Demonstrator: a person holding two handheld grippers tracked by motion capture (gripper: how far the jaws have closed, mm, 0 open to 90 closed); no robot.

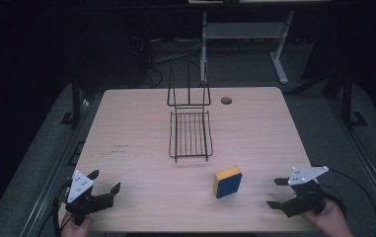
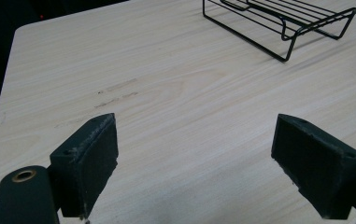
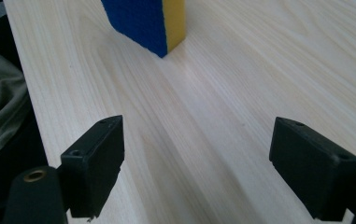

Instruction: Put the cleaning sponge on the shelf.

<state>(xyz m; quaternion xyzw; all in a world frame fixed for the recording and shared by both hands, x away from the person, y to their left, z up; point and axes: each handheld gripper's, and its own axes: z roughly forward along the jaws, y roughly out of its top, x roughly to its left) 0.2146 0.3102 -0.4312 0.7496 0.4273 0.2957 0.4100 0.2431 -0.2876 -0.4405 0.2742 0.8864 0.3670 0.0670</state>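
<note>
Blue-and-yellow rectangular foam sponge (image 1: 228,181) standing on edge on the pale wooden bench (image 1: 141,128), at 9 o'clock of the empty, wide-open right tool (image 1: 277,193); left tool (image 1: 107,181) likewise gapes, black wire rack (image 1: 190,134) at 12 o'clock.

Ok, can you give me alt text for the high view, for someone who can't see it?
A blue-and-yellow rectangular sponge stands on edge on a light wooden table, just in front of a black wire rack at the table's middle. The left gripper and the right gripper, each hand-held with jaws open, sit at the near corners, touching nothing.
</note>
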